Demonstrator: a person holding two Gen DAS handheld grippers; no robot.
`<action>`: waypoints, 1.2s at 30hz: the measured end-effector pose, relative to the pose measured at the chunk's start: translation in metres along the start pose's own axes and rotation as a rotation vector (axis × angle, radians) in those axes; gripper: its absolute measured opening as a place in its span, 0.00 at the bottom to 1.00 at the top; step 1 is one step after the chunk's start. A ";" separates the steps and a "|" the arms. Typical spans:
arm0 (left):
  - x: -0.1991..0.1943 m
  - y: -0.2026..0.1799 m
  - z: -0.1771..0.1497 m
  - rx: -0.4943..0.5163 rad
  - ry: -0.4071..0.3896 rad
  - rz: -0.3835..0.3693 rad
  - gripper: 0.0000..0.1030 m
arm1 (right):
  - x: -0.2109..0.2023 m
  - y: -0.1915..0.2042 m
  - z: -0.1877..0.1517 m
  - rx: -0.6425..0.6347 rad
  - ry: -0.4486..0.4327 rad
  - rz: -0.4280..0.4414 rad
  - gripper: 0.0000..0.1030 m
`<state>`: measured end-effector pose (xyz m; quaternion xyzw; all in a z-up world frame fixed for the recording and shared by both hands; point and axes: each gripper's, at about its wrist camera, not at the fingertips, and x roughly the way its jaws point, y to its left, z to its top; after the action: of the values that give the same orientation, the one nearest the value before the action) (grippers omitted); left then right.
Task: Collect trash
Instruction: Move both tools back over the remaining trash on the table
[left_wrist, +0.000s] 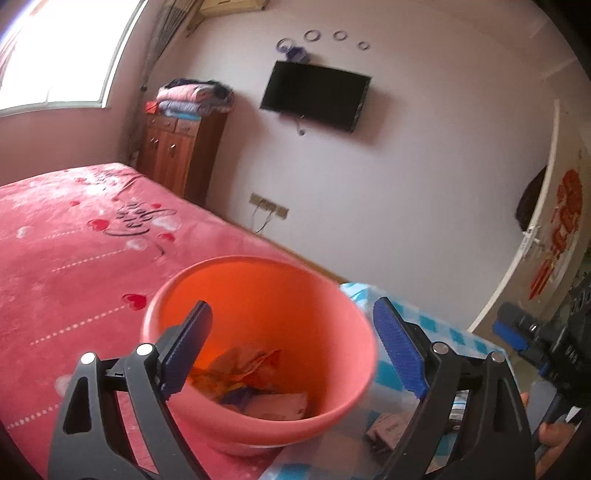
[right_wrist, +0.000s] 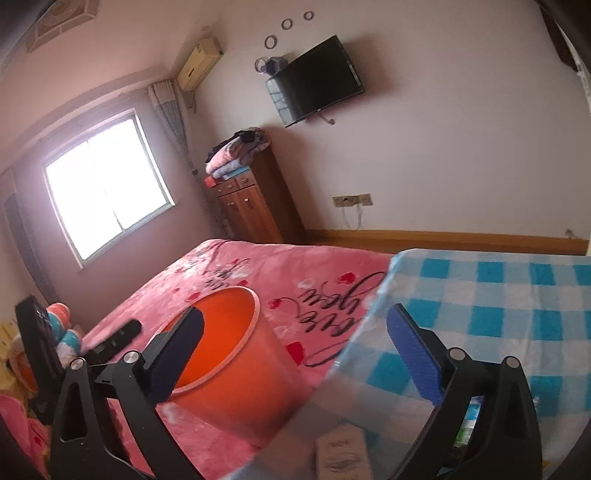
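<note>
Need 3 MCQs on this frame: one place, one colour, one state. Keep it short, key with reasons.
1. Where does the bucket stand?
A. on the pink bedspread, beside the checked cloth
B. on top of the wooden cabinet
C. on the window ledge

2. What colour is the bucket?
A. green
B. orange-pink
C. white

3. What state is the left gripper in?
A. shut on a wrapper
B. shut on the bucket rim
C. open, holding nothing

Key:
1 A: both views show the bucket's base on the bedspread, at the edge of the blue-and-white checked cloth.
2 B: its wall and inside read orange-pink in both views.
3 C: the left wrist view shows its two fingers spread wide with only the bucket and the trash in it seen between them.
</note>
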<state>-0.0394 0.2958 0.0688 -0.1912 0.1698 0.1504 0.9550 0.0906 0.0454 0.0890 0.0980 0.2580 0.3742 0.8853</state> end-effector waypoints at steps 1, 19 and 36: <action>-0.002 -0.005 -0.001 0.007 -0.013 -0.014 0.87 | -0.006 -0.005 -0.003 0.000 -0.010 -0.010 0.95; -0.012 -0.081 -0.035 0.109 0.022 -0.194 0.87 | -0.072 -0.062 -0.044 -0.001 -0.095 -0.246 0.95; -0.004 -0.139 -0.084 0.202 0.219 -0.255 0.87 | -0.103 -0.100 -0.075 -0.009 -0.106 -0.379 0.95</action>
<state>-0.0167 0.1376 0.0406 -0.1294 0.2612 -0.0113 0.9565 0.0516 -0.1000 0.0279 0.0636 0.2231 0.1962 0.9527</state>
